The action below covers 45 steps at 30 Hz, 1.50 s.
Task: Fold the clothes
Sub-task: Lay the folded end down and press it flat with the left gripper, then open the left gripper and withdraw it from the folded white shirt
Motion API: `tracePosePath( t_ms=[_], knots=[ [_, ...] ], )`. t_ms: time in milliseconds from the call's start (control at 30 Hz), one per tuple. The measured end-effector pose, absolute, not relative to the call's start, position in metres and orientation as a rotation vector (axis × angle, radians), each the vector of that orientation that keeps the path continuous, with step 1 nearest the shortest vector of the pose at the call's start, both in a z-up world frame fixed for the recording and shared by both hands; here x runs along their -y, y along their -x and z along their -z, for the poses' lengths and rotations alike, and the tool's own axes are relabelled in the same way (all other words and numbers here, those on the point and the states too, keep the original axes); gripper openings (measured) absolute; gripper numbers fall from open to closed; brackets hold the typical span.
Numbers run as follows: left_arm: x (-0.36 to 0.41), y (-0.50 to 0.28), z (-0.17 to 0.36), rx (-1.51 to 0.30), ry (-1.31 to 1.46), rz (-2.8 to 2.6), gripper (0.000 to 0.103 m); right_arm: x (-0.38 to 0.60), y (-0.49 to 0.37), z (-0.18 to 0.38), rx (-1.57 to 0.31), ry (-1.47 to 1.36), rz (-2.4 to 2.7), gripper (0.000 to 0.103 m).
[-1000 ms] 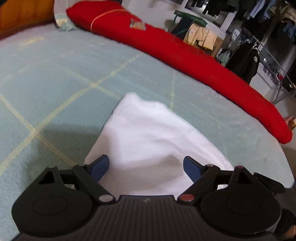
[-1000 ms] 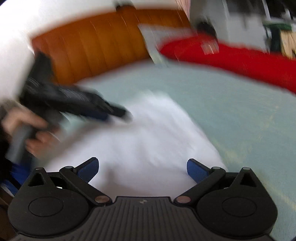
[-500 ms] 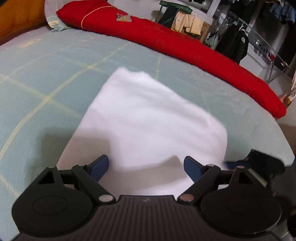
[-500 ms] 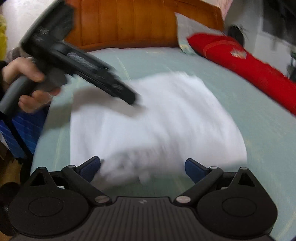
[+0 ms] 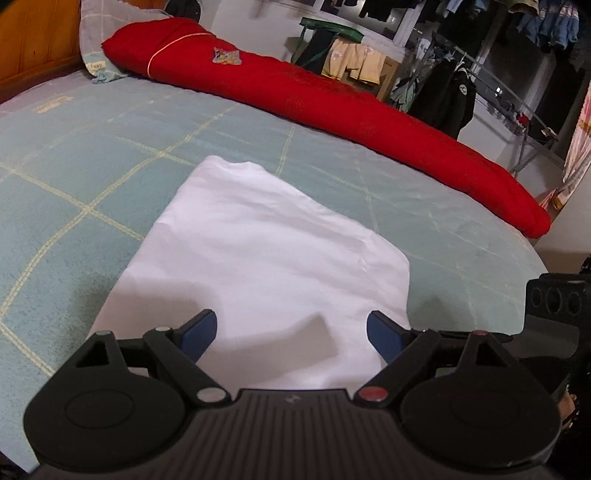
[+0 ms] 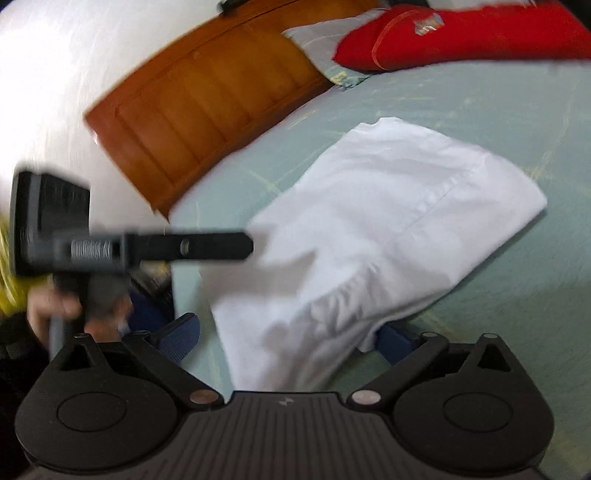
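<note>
A white folded garment lies flat on the pale green bed cover. My left gripper hovers open over the garment's near end, with nothing pinched between its blue pads. In the right wrist view the same garment spreads ahead. My right gripper is open at the cloth's near edge, and a corner of cloth drapes over its right pad. The left gripper, held by a hand, sticks in from the left with its tip at the garment's edge.
A long red rolled blanket runs along the bed's far side, with a pillow at its head end. A wooden headboard stands behind. A clothes rack and a cardboard box stand beyond the bed.
My left gripper has drawn back, so more of the garment shows ahead of it. My right gripper has rolled and dropped toward the cloth's near edge. Both stayed open.
</note>
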State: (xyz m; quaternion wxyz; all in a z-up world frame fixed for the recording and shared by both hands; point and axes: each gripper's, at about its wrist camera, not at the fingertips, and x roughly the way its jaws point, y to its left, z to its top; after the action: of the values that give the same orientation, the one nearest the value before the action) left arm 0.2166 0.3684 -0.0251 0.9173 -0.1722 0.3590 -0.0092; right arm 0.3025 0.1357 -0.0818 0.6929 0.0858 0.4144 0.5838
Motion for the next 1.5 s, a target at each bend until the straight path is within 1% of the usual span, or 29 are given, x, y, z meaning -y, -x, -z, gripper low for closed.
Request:
tracePosePath(
  t_ms=[100, 233, 367, 533, 600, 667, 700, 800, 967, 1067, 1167, 1233, 1300, 1500],
  knots=[
    [-0.367, -0.214, 0.021, -0.73, 0.349, 0.028, 0.088, -0.123, -0.294, 0.074, -0.923, -0.268, -1.365, 0.103],
    [-0.363, -0.221, 0.016, -0.714, 0.336, 0.045, 0.088, -0.11, -0.288, 0.074, -1.012, -0.3, -1.402, 0.103],
    [-0.36, -0.23, 0.009, -0.692, 0.321, 0.053, 0.088, -0.1, -0.284, 0.047, -0.846, -0.238, -1.361, 0.103],
    [-0.366, -0.241, 0.007, -0.693, 0.326, 0.033, 0.088, -0.138, -0.274, 0.022, -0.655, -0.058, -1.402, 0.103],
    [-0.372, -0.243, 0.016, -0.727, 0.345, 0.009, 0.088, -0.15, -0.272, 0.038, -0.698, -0.001, -1.379, 0.103],
    [-0.376, -0.24, 0.029, -0.77, 0.35, -0.017, 0.088, -0.147, -0.272, 0.059, -0.767, 0.057, -1.322, 0.102],
    [-0.377, -0.24, 0.036, -0.796, 0.352, -0.024, 0.088, -0.141, -0.271, 0.064, -0.771, 0.063, -1.312, 0.102],
    [-0.382, -0.237, 0.046, -0.83, 0.358, -0.043, 0.088, -0.125, -0.274, 0.058, -0.785, 0.035, -1.304, 0.102],
    [-0.381, -0.26, 0.014, -0.728, 0.326, 0.004, 0.088, -0.135, -0.283, 0.029, -0.613, 0.047, -1.288, 0.103],
    [-0.375, -0.292, 0.004, -0.7, 0.274, 0.057, 0.088, -0.158, -0.293, 0.04, -0.62, 0.07, -1.283, 0.103],
    [-0.372, -0.326, 0.016, -0.7, 0.225, 0.068, 0.088, -0.167, -0.3, 0.061, -0.686, 0.068, -1.255, 0.103],
    [-0.376, -0.344, 0.035, -0.746, 0.203, 0.015, 0.088, -0.172, -0.305, 0.071, -0.711, 0.059, -1.245, 0.103],
    [-0.383, -0.357, 0.053, -0.803, 0.215, -0.046, 0.086, -0.166, -0.306, 0.067, -0.696, 0.046, -1.255, 0.103],
    [-0.377, -0.372, 0.037, -0.717, 0.274, 0.117, 0.088, -0.151, -0.331, 0.049, -0.591, 0.069, -1.187, 0.103]
  ],
)
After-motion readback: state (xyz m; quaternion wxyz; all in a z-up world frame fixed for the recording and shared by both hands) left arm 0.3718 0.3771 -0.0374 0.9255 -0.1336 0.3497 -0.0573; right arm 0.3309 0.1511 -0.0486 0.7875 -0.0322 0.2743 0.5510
